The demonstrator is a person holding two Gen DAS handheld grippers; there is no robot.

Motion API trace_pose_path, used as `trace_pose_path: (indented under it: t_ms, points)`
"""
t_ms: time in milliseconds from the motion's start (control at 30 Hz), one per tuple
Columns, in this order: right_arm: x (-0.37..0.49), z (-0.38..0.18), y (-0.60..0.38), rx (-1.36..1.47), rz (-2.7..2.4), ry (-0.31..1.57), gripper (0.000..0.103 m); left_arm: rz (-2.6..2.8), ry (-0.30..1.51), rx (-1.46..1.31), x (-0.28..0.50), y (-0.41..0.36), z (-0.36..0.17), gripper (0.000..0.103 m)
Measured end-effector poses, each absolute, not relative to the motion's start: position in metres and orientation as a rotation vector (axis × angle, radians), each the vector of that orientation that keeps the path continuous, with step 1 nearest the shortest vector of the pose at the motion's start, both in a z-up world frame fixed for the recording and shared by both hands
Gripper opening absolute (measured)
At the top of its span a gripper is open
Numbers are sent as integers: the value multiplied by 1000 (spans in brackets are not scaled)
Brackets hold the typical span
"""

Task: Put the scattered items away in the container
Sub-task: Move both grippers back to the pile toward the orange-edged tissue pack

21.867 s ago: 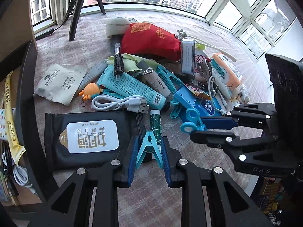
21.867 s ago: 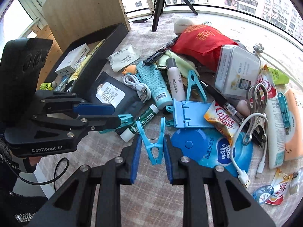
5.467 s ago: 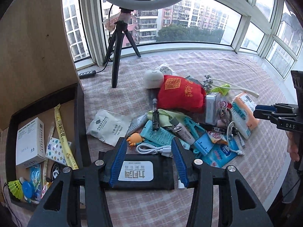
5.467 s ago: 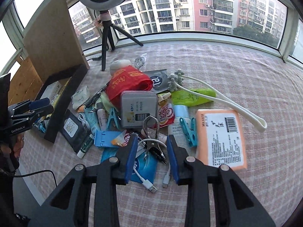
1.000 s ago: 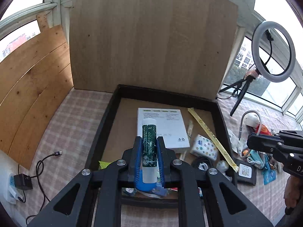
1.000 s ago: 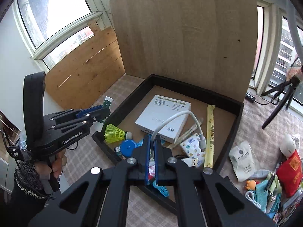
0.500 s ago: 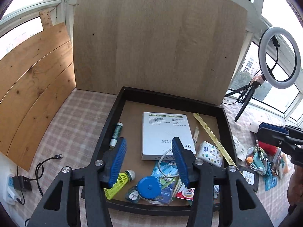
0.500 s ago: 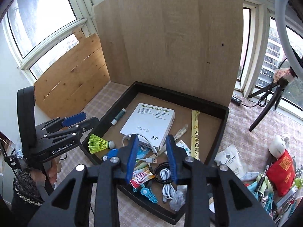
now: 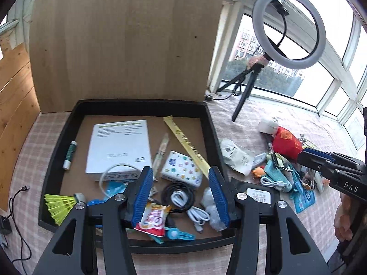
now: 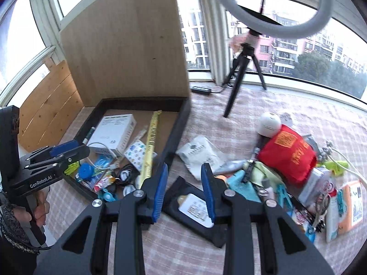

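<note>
Left tool (image 9: 181, 193) "GenRobot.AI" gaping empty over tray (image 9: 206, 119), right tool (image 10: 184, 191) "DAS" likewise

The left gripper (image 9: 181, 192) hangs over the black tray (image 9: 207, 123), jaws apart and empty; inside lie a white box (image 9: 119, 145), green tube (image 9: 70, 151), shuttlecock (image 9: 60, 205); right gripper (image 9: 330, 167) at right

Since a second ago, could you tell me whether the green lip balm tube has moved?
Yes. The lip balm tube has left the left gripper, whose jaws have just been opening, and now lies inside the black tray by its left wall.
</note>
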State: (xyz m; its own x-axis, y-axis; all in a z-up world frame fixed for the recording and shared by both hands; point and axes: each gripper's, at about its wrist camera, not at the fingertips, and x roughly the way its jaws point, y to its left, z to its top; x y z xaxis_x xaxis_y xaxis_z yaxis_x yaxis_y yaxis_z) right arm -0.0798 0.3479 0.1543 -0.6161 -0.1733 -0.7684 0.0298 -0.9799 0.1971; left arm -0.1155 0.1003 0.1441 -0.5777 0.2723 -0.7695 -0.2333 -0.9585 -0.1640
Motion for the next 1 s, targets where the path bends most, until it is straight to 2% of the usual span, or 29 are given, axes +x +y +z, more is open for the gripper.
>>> trace_pose_path:
  t_ms: [267, 467, 700, 1000]
  points:
    - [-29, 133, 456, 1426, -2785, -405, 30, 2423, 32, -1256, -99, 171, 135, 48]
    - [9, 115, 496, 1504, -2796, -434, 30, 2321, 126, -1282, -81, 212, 121, 48]
    - [44, 106, 540, 1544, -2870, -534, 30, 2227, 149, -1273, -63, 262, 120, 47]
    - [74, 96, 632, 1595, -2979, -679, 30, 2130, 91, -1227, -35, 371, 117, 47]
